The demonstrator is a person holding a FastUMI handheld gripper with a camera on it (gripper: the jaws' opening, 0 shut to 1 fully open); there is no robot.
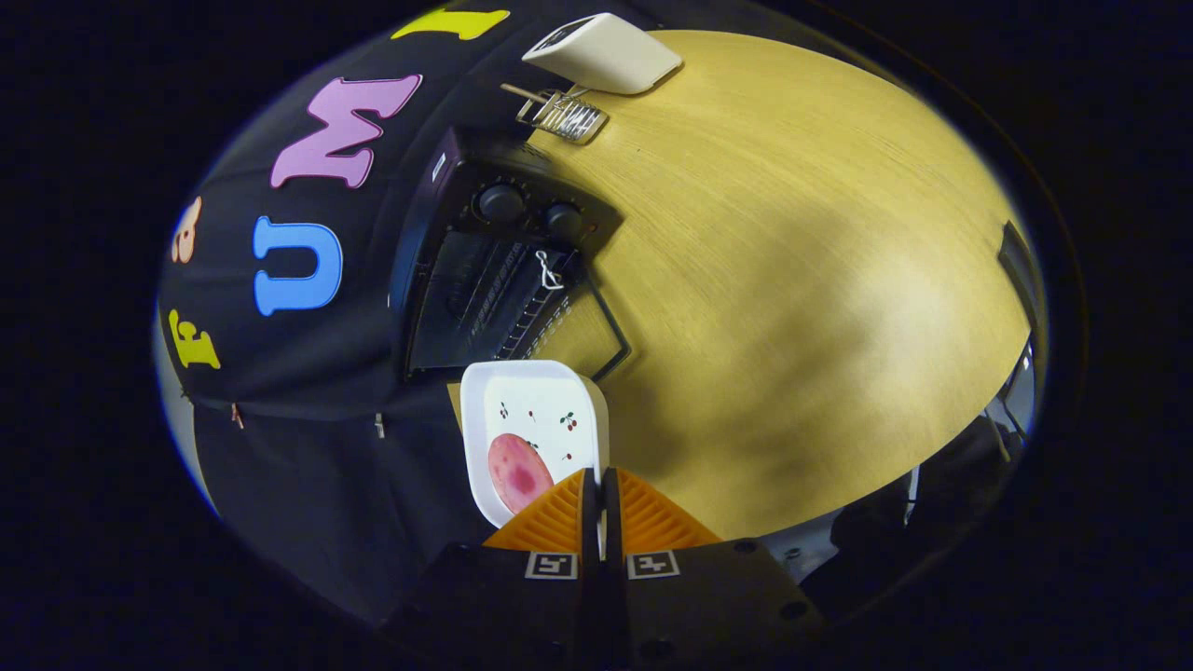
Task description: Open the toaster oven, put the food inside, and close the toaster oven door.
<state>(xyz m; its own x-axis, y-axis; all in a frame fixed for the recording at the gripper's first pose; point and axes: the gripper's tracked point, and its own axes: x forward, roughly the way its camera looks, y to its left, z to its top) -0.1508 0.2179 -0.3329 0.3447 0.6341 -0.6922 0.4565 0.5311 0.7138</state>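
My gripper (599, 489) is shut on the rim of a white square plate (541, 405) with small cherry prints. A round pink slice of food (517, 472) lies on the plate, close to the fingers. The plate hangs in the air, tilted, just short of the black toaster oven (485, 270). The oven's glass door (596, 326) is folded down onto the wooden table, and the dark cavity with its wire rack is exposed. Two round knobs (503, 201) sit on the oven's control panel, beyond the cavity.
The oven stands on a light wooden table (792, 280) against the booth's black cloth wall. Past the oven lie a small wire rack (562, 114) and a white boxy device (606, 51). The table's edge runs close beside my fingers.
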